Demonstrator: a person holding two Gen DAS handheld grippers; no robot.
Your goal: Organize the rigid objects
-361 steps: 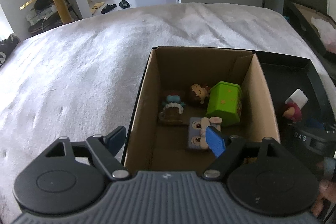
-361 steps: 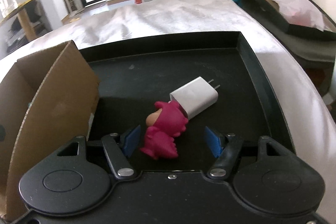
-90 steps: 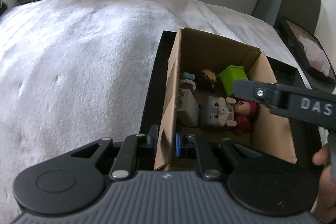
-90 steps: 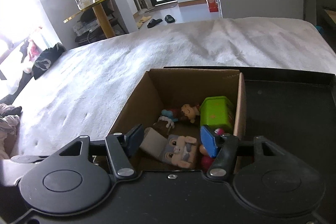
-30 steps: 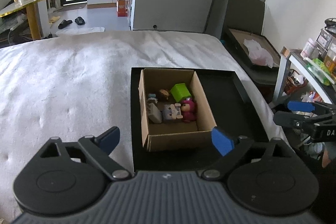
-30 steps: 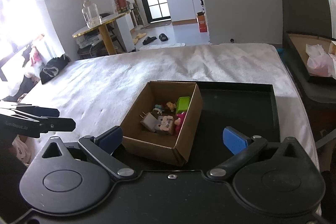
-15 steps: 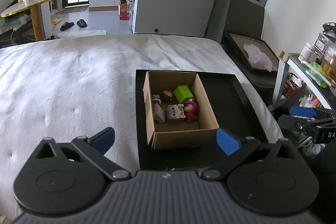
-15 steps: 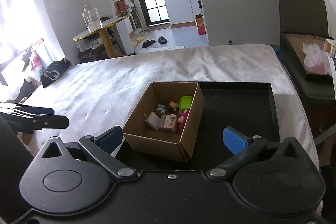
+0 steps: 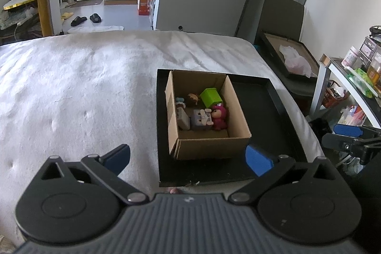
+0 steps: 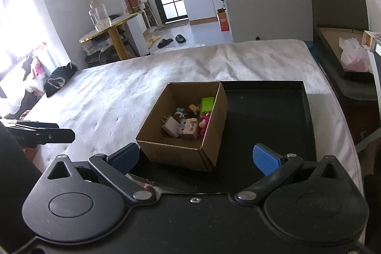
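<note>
Left gripper [image 9: 187, 157] hung back over the bed [image 9: 71, 92], jaws spread wide and empty, and the right gripper [image 10: 196, 156] hovered the same way, jaws wide with nothing between them. Just beyond sat the cardboard box [image 9: 209, 146] on the left part of the black tray [image 9: 269, 116], with the toys inside: the pink doll [image 9: 218, 116], grey block figure [image 9: 202, 119], white charger [image 10: 170, 126] and green cube [image 9: 210, 97]. By my reading the sorting was done, so the sound finish was to lift both tools straight away and not clip the box rim. The tray's right half showed bare. Two small figures at the box's back wall were too small to name, and the box floor under the pile was hidden
</note>
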